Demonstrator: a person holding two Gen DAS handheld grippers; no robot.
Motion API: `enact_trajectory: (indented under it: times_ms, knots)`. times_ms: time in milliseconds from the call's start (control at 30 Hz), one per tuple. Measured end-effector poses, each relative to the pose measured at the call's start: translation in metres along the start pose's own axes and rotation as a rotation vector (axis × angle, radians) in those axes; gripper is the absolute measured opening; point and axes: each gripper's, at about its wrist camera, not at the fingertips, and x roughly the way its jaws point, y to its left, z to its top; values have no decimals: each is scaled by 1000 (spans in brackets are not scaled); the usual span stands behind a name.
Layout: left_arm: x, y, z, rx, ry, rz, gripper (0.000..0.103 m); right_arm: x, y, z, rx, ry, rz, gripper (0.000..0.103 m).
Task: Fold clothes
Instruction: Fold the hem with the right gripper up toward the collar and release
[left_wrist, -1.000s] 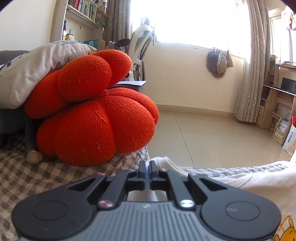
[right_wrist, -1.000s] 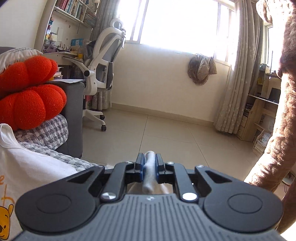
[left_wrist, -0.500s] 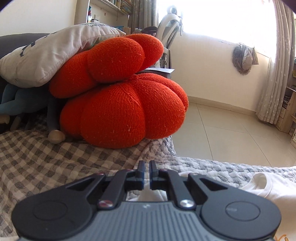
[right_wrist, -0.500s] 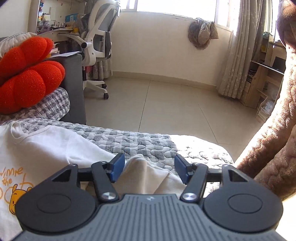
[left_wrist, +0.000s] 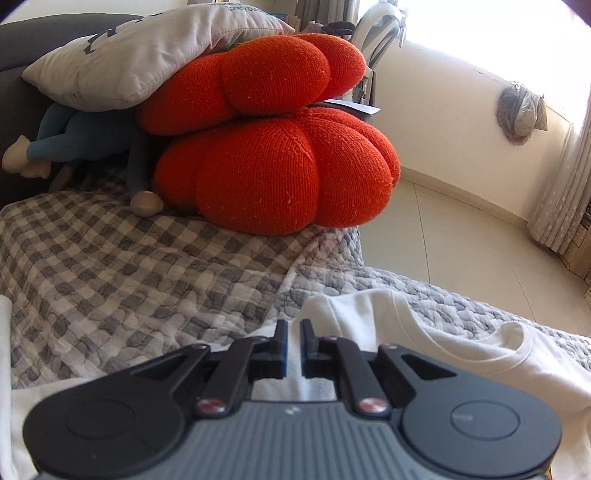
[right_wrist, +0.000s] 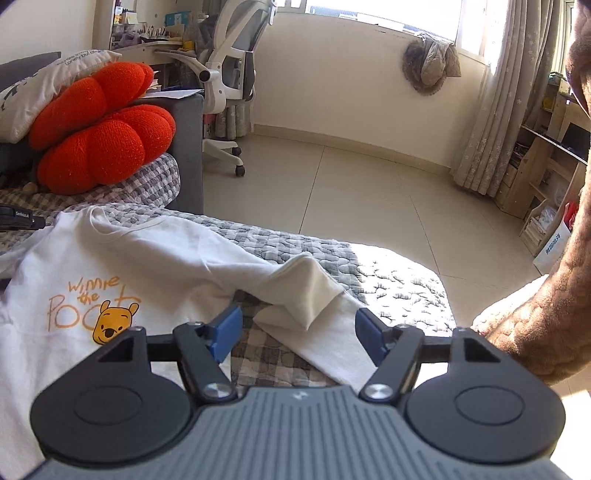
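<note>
A white T-shirt (right_wrist: 110, 266) with a yellow bear print (right_wrist: 107, 325) lies spread on the grey checked bed cover (right_wrist: 388, 280). One of its sleeves (right_wrist: 306, 295) lies crumpled just ahead of my right gripper (right_wrist: 299, 332). That gripper's jaws are opening wide and nothing presses against its blue pads (right_wrist: 225, 332). In the left wrist view the shirt's collar and shoulder (left_wrist: 443, 332) lie to the right. My left gripper (left_wrist: 291, 343) sits low on the shirt. Its jaws are starting to open, a narrow gap with white fabric in it.
Two orange knitted cushions (left_wrist: 280, 173) are stacked under a grey pillow (left_wrist: 147, 55), with a blue plush toy (left_wrist: 74, 136) behind them. A white office chair (right_wrist: 229, 74) stands on the tiled floor beyond the bed. A brown fleece sleeve (right_wrist: 546, 314) fills the right edge.
My right gripper went from shut on the sleeve to wide open, dropped the sleeve and drew back and up. The left view swung toward the cushions and its finger gap widened slightly.
</note>
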Motion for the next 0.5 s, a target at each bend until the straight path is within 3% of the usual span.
enact_trajectory:
  times_ms: [200, 367, 467, 500]
  knots:
    - [-15, -14, -1, -43, -40, 2, 12, -65, 10, -30, -63, -28, 50, 80]
    - [-13, -20, -5, -79, -20, 42, 15, -87, 21, -37, 74, -23, 208, 82]
    - [-15, -24, -10, -73, -36, 78, 15, -111, 49, -11, 98, -151, 323, 82]
    - [-17, -26, -12, -55, -45, 93, 16, -124, 58, -6, 88, -200, 341, 88]
